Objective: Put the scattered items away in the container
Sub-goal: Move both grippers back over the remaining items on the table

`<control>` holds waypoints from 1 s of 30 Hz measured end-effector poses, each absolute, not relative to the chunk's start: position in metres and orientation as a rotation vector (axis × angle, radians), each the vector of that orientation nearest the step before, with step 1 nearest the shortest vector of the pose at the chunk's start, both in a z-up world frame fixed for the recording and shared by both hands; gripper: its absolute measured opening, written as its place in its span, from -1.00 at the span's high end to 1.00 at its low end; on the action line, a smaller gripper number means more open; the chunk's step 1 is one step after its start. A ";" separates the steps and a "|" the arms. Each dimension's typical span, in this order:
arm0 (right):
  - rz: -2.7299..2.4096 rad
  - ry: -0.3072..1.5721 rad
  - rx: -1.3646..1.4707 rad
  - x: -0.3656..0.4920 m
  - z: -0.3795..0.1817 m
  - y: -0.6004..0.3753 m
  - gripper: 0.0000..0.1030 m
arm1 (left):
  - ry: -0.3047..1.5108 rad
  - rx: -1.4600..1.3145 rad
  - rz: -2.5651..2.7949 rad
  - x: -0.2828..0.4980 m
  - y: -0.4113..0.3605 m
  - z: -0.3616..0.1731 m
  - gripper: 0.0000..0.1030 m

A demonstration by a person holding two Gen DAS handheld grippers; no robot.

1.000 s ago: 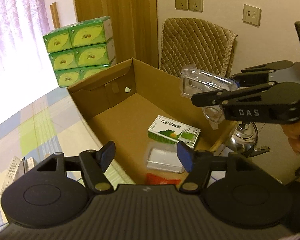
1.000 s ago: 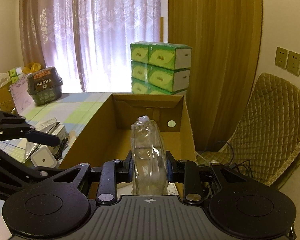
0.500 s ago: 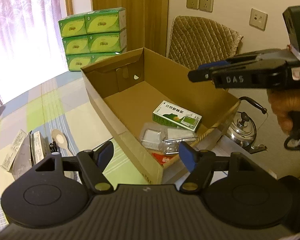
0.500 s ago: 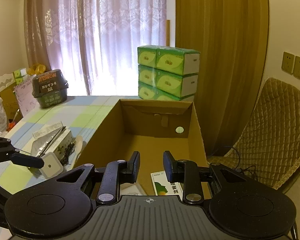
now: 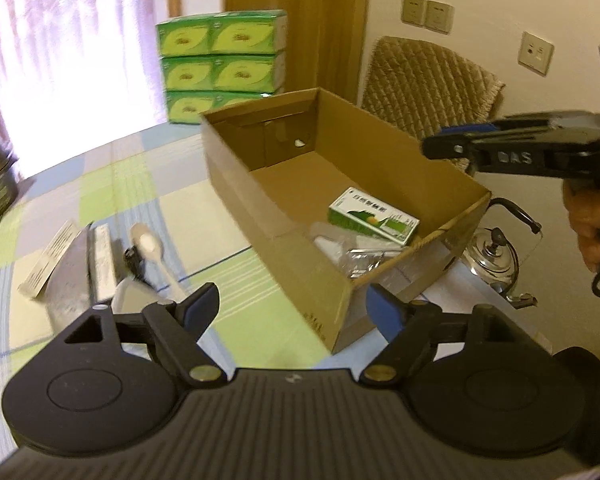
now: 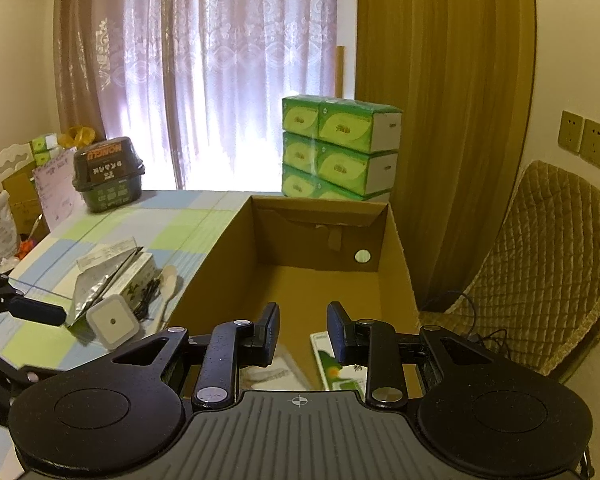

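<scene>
Both the left gripper (image 5: 290, 310) and right gripper (image 6: 302, 330) are spread, empty. Next up looks like the small white square plastic plug-in light (image 6: 112, 322), lower left beside the brown cardboard box (image 6: 216, 264): light, rigid, slick, so pinch its flat sides.

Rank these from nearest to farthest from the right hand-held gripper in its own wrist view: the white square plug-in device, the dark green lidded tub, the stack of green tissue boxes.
1. White square plug-in device, on the table just left of the right hand-held gripper.
2. Dark green lidded tub, far left on the table.
3. Stack of green tissue boxes, behind the box.
</scene>
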State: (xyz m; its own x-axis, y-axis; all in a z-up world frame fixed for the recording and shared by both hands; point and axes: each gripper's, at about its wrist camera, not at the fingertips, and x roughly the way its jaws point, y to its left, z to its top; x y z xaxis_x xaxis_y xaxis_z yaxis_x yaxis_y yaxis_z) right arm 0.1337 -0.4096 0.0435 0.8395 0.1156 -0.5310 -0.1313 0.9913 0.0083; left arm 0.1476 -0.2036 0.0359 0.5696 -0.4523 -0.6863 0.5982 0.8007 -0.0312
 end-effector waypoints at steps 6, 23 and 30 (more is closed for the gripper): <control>0.137 0.568 -0.010 0.115 0.043 -0.394 0.33 | 0.755 0.186 -0.557 0.128 -0.169 0.033 -0.60; 0.311 0.584 -0.085 0.072 0.038 -0.288 -0.76 | 0.733 0.088 -0.343 0.075 -0.057 0.027 -0.87; 0.376 0.622 -0.135 0.073 0.025 -0.246 -0.76 | 0.758 0.033 -0.282 0.070 -0.017 0.021 -0.97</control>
